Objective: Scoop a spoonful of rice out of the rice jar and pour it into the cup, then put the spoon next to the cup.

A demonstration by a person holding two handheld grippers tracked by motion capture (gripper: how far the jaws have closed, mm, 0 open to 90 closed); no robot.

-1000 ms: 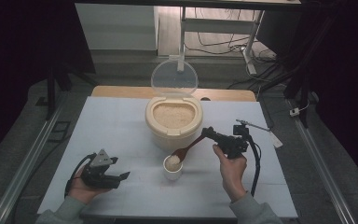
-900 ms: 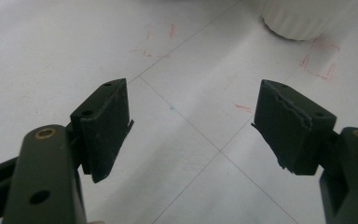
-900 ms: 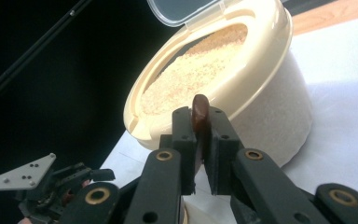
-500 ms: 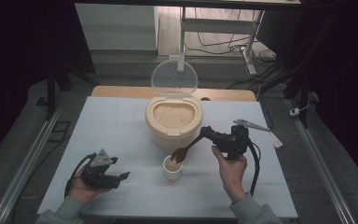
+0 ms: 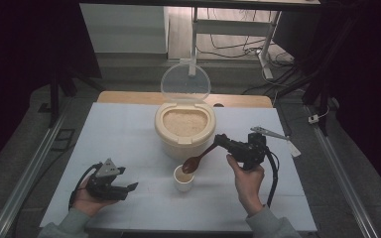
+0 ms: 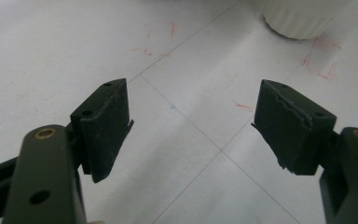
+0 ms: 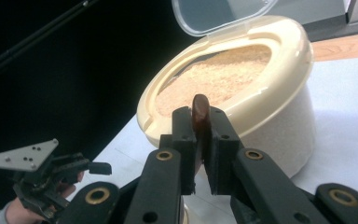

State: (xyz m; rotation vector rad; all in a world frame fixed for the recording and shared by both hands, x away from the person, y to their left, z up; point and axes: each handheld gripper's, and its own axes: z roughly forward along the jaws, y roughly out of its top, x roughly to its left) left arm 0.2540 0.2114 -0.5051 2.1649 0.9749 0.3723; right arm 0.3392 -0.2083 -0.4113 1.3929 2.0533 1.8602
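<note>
Since a second ago the brown spoon [image 5: 197, 161] is tipping over: back then its bowl was sitting level over the small white cup [image 5: 183, 179] with a pale heap of grain in it, and now the bowl is turning on edge right above the cup's rim and the heap is gone from the spoon. Looks like there's pale stuff inside the cup, though it's kinda small in the high view so I'm not swearing to it.

The right gripper [image 5: 222, 142] is clamping the spoon handle, and in the right gripper view you can see the handle end [image 7: 200, 116] pinched tight between the two black jaws, poking up above them. Right hand [image 5: 246, 174] is holding the gripper just to the right of the cup.

Behind the cup, the big cream container [image 5: 184, 130] is sitting with its clear lid [image 5: 185, 82] flipped up, full of tan grain [image 7: 216, 78].

The left gripper [image 5: 129, 188] is lying low at the front left of the white table [image 5: 114, 129], well apart from the cup, in the left hand [image 5: 88, 198]. Its jaws are standing wide apart with nothing between them, just bare tabletop with thin lines and faint red marks showing in the left gripper view, plus the cup's ribbed bottom [image 6: 303, 18] up at the top edge.
</note>
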